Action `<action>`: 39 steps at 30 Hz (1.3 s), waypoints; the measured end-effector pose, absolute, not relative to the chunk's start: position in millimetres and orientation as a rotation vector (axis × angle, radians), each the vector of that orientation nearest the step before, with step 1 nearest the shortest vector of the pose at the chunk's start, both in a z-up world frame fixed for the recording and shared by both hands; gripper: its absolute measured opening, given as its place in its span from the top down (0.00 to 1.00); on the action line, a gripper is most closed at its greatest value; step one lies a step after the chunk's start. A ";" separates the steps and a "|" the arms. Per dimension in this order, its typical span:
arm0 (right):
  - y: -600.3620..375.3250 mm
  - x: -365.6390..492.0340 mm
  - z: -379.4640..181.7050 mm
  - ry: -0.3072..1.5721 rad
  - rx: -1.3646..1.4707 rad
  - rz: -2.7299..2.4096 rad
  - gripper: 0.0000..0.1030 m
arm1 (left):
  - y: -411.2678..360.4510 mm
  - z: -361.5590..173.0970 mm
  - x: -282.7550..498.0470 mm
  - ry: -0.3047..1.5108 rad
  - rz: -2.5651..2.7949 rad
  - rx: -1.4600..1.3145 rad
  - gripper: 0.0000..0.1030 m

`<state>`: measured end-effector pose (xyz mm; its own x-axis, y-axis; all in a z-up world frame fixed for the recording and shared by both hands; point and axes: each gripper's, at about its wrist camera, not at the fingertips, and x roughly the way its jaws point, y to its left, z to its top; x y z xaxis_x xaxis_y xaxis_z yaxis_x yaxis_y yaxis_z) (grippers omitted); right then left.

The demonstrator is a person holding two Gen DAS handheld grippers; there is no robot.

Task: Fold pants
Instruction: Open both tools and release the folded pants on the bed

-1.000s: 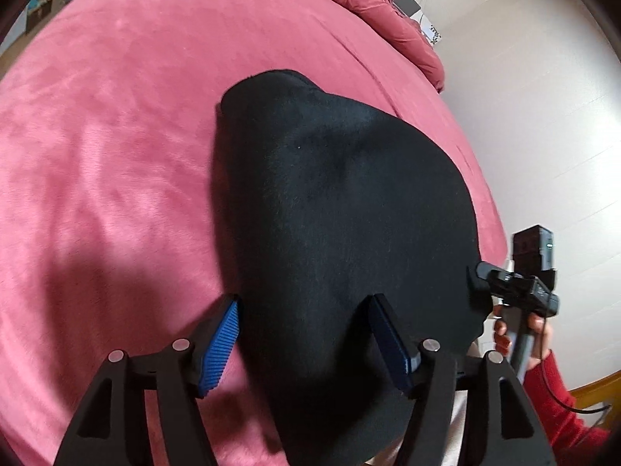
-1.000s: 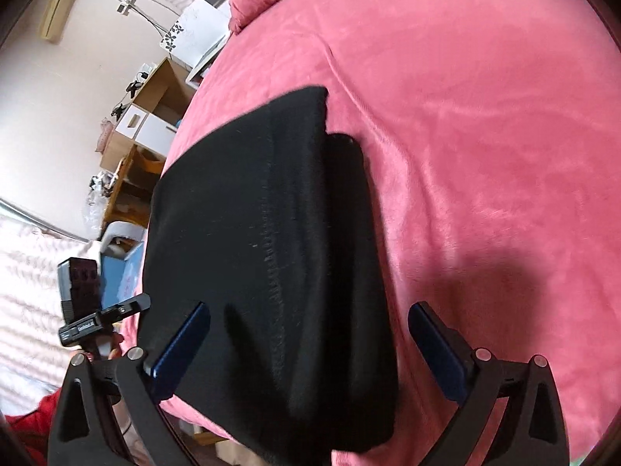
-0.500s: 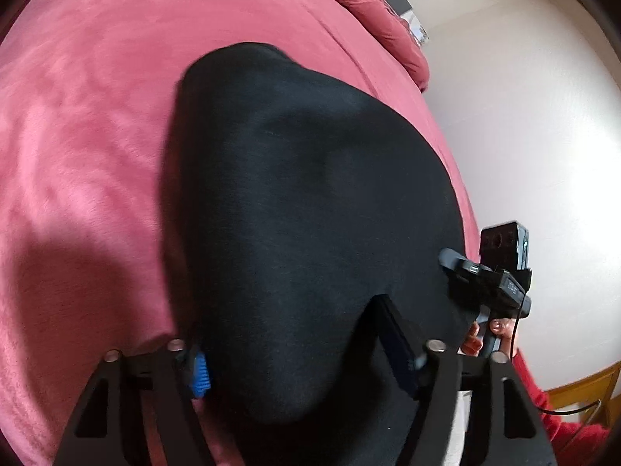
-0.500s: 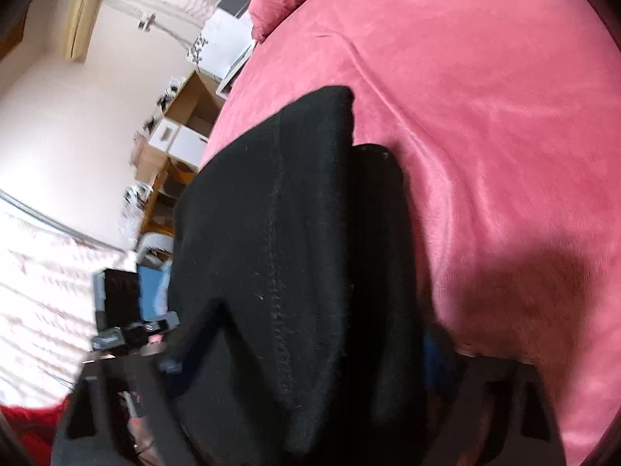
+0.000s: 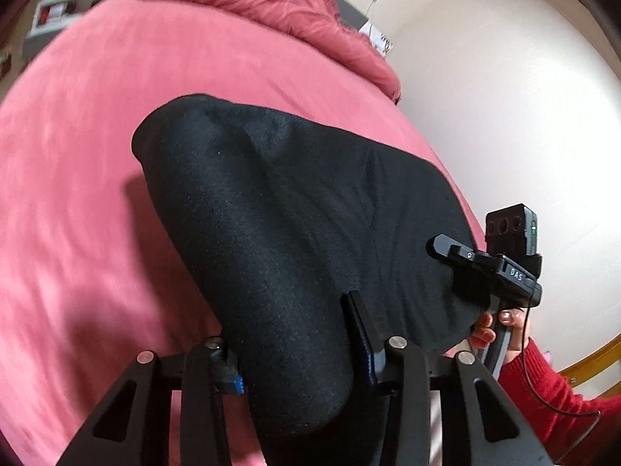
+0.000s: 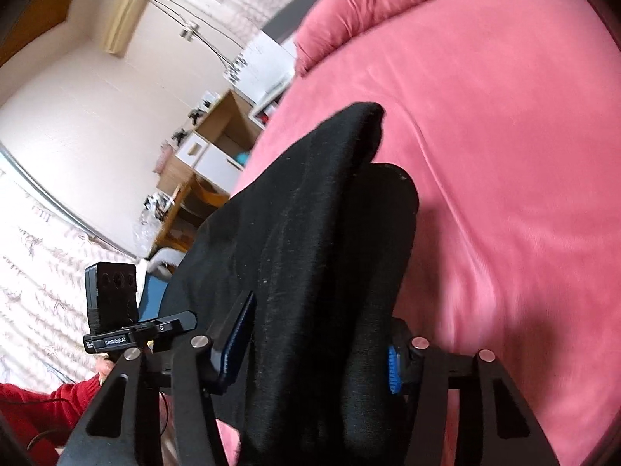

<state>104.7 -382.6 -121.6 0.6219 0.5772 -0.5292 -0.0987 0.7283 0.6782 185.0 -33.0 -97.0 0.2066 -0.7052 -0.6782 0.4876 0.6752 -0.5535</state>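
Pinching the near edge of the black pants [image 5: 295, 233], the left hand-held gripper [image 5: 299, 353] lifts it off the pink bed [image 5: 77, 155]. From the right wrist, the right hand-held gripper [image 6: 314, 341] clamps the same edge.

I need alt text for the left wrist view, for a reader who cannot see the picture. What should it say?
The left tongs are shut on the near edge of black pants, which rise off a pink bed cover. To the right, the right tongs, held by a hand in a red sleeve, meet the same edge. A bunched pink blanket lies at the far end.
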 end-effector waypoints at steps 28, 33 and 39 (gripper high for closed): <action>-431.7 156.4 -158.8 0.741 0.620 0.071 0.18 | -0.2 -141.5 232.4 0.854 -0.567 -0.139 0.32; -425.2 120.3 -147.5 0.702 0.582 -0.057 0.16 | 8.9 -138.1 191.0 0.797 -0.481 -0.098 0.32; -399.9 75.6 -143.7 0.701 0.523 -0.178 0.06 | 13.3 -142.7 160.0 0.834 -0.409 -0.163 0.32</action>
<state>75.6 -399.9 -143.7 0.7552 0.0168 -0.6553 0.3267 0.8571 0.3984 160.0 13.3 -142.7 0.5996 -0.4144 -0.6846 0.2882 0.9099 -0.2983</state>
